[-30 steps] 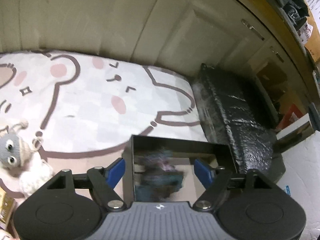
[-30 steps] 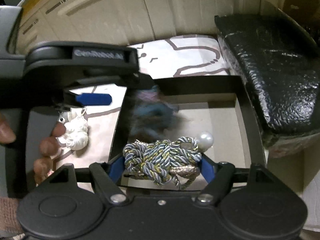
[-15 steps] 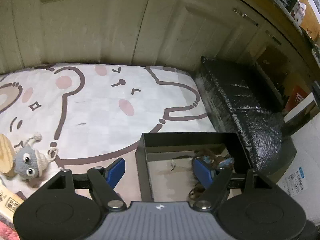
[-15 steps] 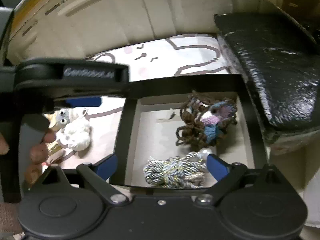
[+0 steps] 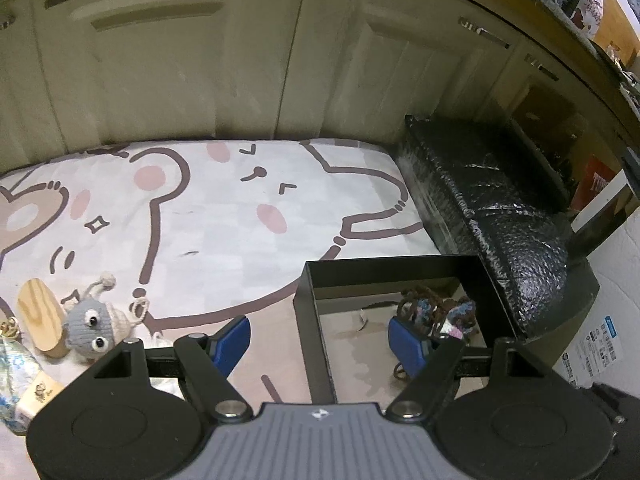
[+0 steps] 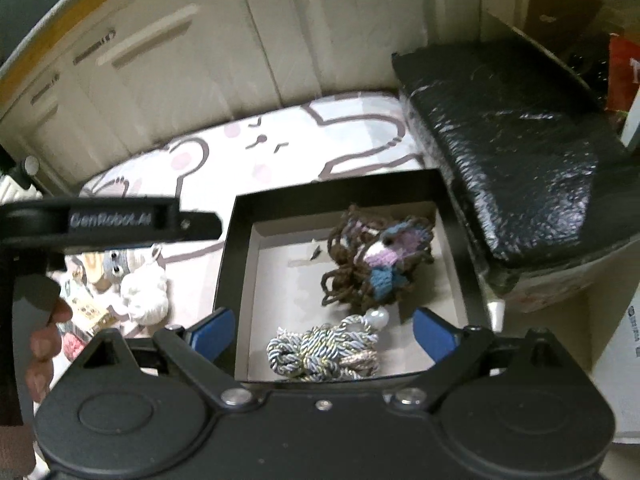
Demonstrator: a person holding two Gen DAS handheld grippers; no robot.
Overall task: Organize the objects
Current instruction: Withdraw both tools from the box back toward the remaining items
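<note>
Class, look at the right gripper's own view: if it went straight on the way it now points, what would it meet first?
Probably the twisted cord bundle lying in the black box, directly between the open right gripper fingers; the crocheted doll lies farther along. Depth is uncertain.

Both wrist views look steeply down, close over the black box (image 5: 392, 276) (image 6: 452, 240) on the bear-print mat (image 5: 224, 216) (image 6: 352, 136), seemingly facing cream cabinet doors (image 5: 192, 60) (image 6: 360, 28).
</note>
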